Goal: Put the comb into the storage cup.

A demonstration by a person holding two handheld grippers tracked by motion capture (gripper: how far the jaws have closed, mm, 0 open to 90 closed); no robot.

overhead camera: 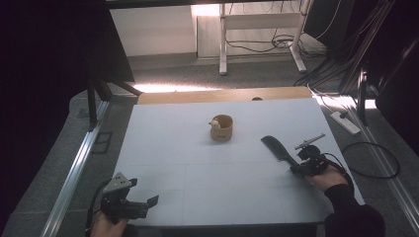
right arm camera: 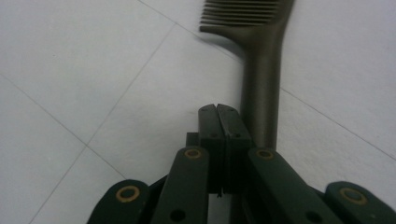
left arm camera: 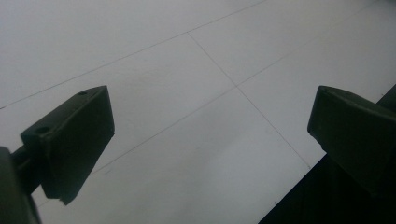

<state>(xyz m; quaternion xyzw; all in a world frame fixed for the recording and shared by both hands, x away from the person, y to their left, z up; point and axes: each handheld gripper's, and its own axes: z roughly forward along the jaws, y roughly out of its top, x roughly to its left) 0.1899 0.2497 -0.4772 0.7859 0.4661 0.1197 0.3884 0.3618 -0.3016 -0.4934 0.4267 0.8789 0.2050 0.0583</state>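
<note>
A dark comb (overhead camera: 277,147) lies on the white table (overhead camera: 197,163) at the right, teeth pointing away from me. My right gripper (overhead camera: 298,169) sits at the comb's handle end. In the right gripper view its jaws (right arm camera: 218,111) are pressed together with nothing between them, and the comb's handle (right arm camera: 261,93) runs along their right side. My left gripper (overhead camera: 144,204) rests at the table's front left corner. Its jaws (left arm camera: 210,100) stand wide apart over bare table. A small round wooden cup (overhead camera: 222,128) with a pale little thing at its rim stands in the middle, farther back.
A wooden board (overhead camera: 222,95) borders the table's far edge. A metal rail (overhead camera: 74,173) runs along the left. On the floor to the right lie a power strip (overhead camera: 346,123) and black cables (overhead camera: 375,163). The table's front edge (left arm camera: 327,172) is close to the left gripper.
</note>
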